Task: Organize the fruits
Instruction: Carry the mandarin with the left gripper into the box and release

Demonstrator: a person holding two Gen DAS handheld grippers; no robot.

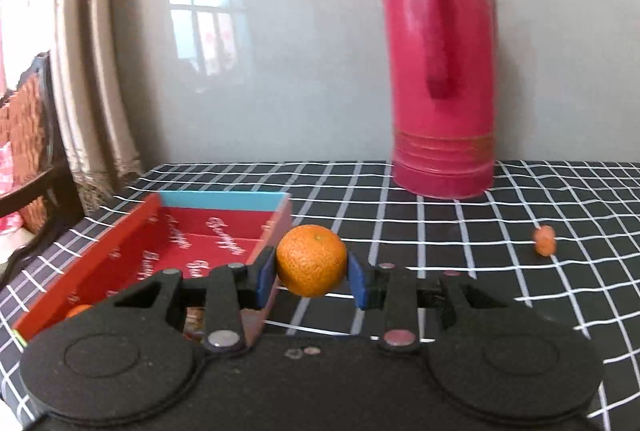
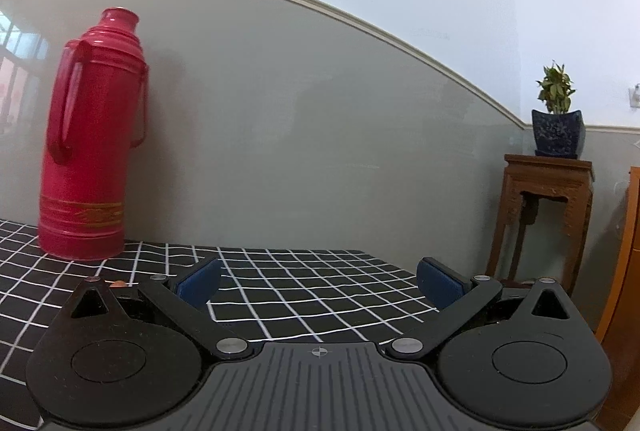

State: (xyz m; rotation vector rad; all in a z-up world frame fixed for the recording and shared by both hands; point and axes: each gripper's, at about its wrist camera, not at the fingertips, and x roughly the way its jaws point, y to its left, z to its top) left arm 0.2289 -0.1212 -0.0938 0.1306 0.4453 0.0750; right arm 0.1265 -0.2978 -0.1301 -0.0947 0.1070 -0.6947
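One round, dimpled mandarin [image 1: 311, 259] sits clamped in the left gripper [image 1: 311, 277], just right of the red box [image 1: 132, 231]; a second fruit [image 1: 78, 309] lies inside, one small piece [image 1: 544, 240] right; right gripper [image 2: 318, 281] gapes empty

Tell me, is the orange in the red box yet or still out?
Out. The orange sits clamped between the left gripper pads, beside the red box, above the tablecloth.
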